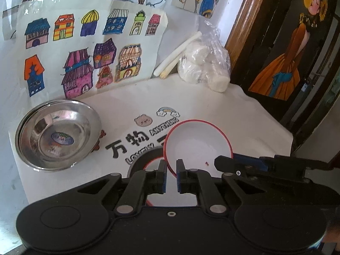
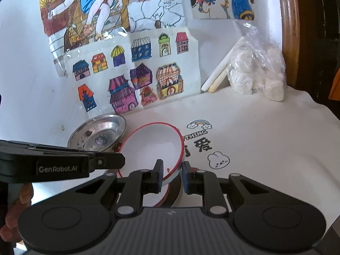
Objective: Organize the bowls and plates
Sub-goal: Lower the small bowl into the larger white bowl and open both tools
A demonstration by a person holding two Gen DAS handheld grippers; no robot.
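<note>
While our right gripper (image 2: 171, 177) pinches the rim of the tilted red-rimmed bowl (image 2: 150, 146) at lower centre, jaws clenched on it, our left gripper (image 1: 171, 178) sits nearly shut and seemingly empty. Next, we judge, it nests into the steel bowls (image 1: 57, 136) at left.

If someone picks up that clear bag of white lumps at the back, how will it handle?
The plastic bag looks thin and crinkled, so it would probably sag and change shape rather than lift stiffly. The white lumps inside sit loose, so they may shift or bunch toward the bottom. Its glossy film could be slippery unless grabbed by the gathered top.
</note>
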